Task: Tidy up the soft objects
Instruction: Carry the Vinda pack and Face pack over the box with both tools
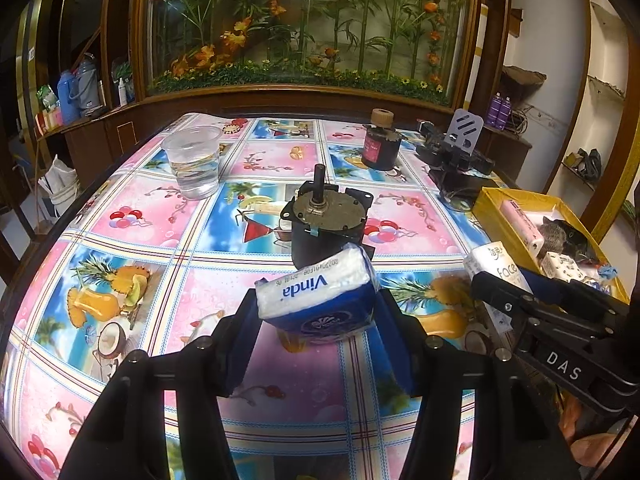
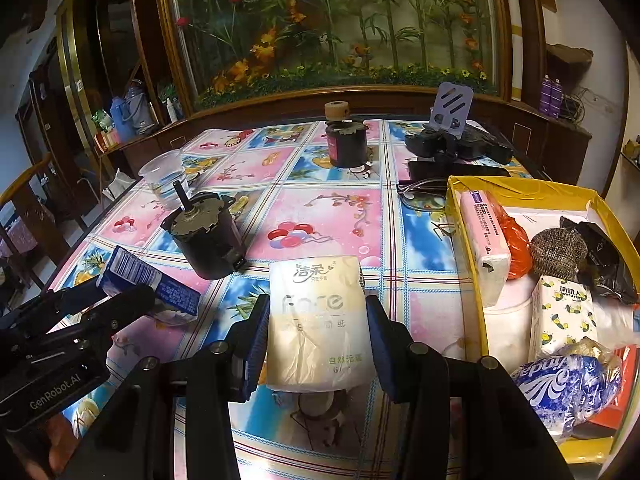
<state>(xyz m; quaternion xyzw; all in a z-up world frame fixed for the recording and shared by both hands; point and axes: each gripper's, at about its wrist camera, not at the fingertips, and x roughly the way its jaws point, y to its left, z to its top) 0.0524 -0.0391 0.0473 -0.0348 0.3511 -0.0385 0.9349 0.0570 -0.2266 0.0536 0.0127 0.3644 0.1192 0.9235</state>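
Observation:
My left gripper [image 1: 316,310] is shut on a blue-and-white Vinda tissue pack [image 1: 312,288] and holds it tilted above the tablecloth, just in front of a black motor. My right gripper [image 2: 318,316] is shut on a cream tissue pack [image 2: 316,292], also clear of the table. In the left wrist view the right gripper [image 1: 504,286] shows at the right with its cream pack [image 1: 494,268]. The right wrist view has the left gripper [image 2: 116,294] at its left with the Vinda pack [image 2: 148,284]. The yellow box [image 2: 456,216] on the right holds several soft packs and a grey knitted piece [image 2: 558,252].
On the flowered tablecloth stand a black motor with a shaft [image 1: 324,220], a plastic cup of water [image 1: 196,162], a dark jar with a cork lid [image 1: 380,144] and a phone stand [image 1: 460,136]. Glasses [image 2: 420,196] lie beside the box. A wooden-framed glass panel backs the table.

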